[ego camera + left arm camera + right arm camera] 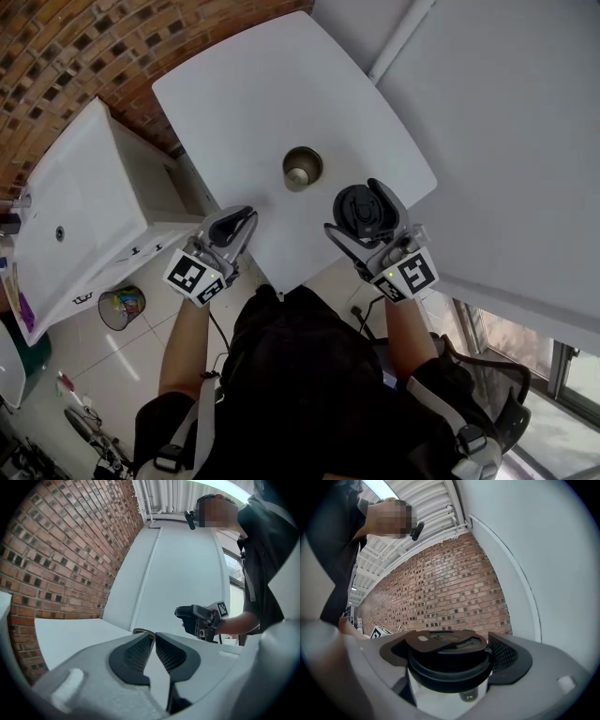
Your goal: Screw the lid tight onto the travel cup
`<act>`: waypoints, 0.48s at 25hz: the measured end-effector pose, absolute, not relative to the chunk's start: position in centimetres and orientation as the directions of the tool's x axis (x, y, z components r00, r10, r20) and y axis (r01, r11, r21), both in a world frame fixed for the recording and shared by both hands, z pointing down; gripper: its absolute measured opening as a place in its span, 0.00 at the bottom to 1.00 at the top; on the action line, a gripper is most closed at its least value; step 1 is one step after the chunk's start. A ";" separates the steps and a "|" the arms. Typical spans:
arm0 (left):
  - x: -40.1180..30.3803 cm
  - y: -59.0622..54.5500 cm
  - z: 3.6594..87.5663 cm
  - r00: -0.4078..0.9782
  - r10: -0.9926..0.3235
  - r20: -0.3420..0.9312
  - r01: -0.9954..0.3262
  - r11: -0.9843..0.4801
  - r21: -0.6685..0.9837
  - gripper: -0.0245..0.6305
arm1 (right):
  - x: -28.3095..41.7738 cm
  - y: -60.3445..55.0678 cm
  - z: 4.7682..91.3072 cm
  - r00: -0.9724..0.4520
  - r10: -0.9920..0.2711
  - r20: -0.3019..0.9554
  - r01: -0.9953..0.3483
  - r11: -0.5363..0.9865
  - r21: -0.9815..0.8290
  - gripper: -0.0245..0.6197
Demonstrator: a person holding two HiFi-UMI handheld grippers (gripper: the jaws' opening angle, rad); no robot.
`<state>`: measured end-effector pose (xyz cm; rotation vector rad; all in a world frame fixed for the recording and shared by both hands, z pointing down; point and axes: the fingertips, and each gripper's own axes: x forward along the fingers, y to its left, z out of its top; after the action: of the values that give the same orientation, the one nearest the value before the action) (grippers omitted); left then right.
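An open metal travel cup [302,169] stands upright near the middle of the white table [244,103]. My right gripper [358,208] is shut on the round black lid [361,212] and holds it just right of the cup, nearer to me. In the right gripper view the lid [447,660] fills the space between the jaws. My left gripper [242,217] hovers at the table's near edge, left of the cup. Its pads [133,653] stand a narrow slit apart with nothing between them. The cup's rim [143,631] shows just beyond its tips.
A white cabinet [84,206] stands left of the table, with a brick wall [84,47] behind it. A white wall [506,122] runs along the right. A small bin [122,307] sits on the floor at the left.
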<state>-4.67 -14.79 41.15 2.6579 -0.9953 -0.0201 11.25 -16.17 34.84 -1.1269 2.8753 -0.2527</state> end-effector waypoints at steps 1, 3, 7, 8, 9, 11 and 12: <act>-4.1 -15.1 41.7 0.773 -0.627 0.094 -0.625 -0.726 0.288 0.10 | 11.5 -16.3 34.9 -0.730 -0.683 0.019 -0.675 0.717 -0.173 0.78; -3.0 -15.8 42.9 0.792 -0.603 0.096 -0.602 -0.744 0.289 0.11 | 11.8 -16.3 35.2 -0.727 -0.686 0.022 -0.678 0.713 -0.178 0.78; -1.6 -18.0 45.2 0.750 -0.652 0.111 -0.658 -0.721 0.218 0.43 | 12.0 -17.0 36.2 -0.729 -0.684 0.032 -0.677 0.712 -0.187 0.78; -1.4 -18.6 46.0 0.735 -0.669 0.112 -0.676 -0.709 0.203 0.46 | 11.9 -17.3 36.5 -0.730 -0.683 0.033 -0.676 0.712 -0.190 0.78; -1.0 -19.2 47.1 0.727 -0.676 0.122 -0.685 -0.701 0.196 0.57 | 11.8 -17.7 36.8 -0.731 -0.682 0.035 -0.674 0.713 -0.194 0.78; 0.1 -20.2 49.9 0.733 -0.657 0.178 -0.680 -0.710 0.183 0.61 | 11.5 -18.4 37.4 -0.733 -0.679 0.039 -0.672 0.714 -0.197 0.78; 0.7 -20.6 51.3 0.741 -0.638 0.209 -0.670 -0.719 0.182 0.65 | 11.4 -18.7 37.6 -0.734 -0.678 0.042 -0.672 0.715 -0.193 0.78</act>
<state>0.72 -20.57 51.28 2.6970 -1.0312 0.1911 11.36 -18.71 37.65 -1.1334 2.8797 -0.3040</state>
